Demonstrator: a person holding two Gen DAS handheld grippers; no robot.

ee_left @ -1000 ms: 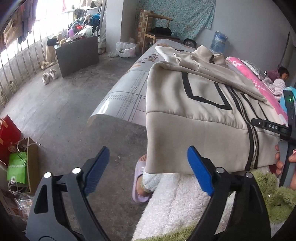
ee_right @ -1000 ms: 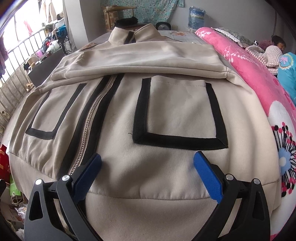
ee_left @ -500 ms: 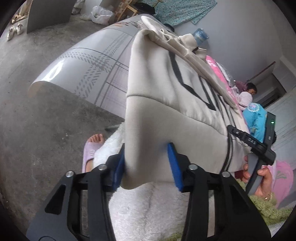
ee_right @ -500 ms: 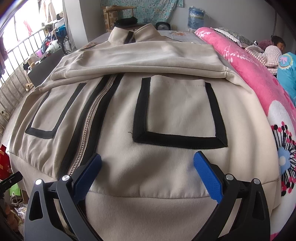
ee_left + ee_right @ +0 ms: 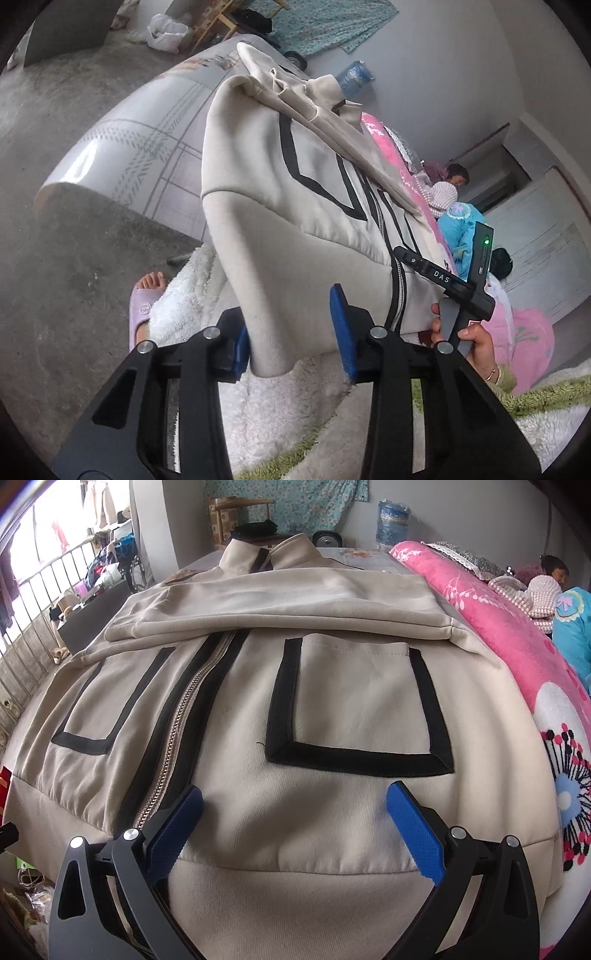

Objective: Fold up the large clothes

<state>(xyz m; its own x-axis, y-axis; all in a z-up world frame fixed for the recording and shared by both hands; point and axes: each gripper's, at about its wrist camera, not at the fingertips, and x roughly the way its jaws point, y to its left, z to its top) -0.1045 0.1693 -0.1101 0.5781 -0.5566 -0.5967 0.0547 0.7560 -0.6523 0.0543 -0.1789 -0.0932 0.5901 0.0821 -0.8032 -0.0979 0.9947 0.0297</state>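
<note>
While right gripper (image 5: 293,825) waits spread over jacket (image 5: 295,709), hem corner (image 5: 273,354) lower centre now pinched in left gripper (image 5: 291,332), ready to fold.

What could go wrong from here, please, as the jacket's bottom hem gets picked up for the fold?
1. The left gripper has only the corner of the beige zip-front jacket between its blue pads; it looks a shallow bite, so the heavy fabric may slip out.
2. The right gripper is open above the hem, so lifting now would probably skew the fold.
3. The folded-in sleeves lie loose on top and could slide.
</note>
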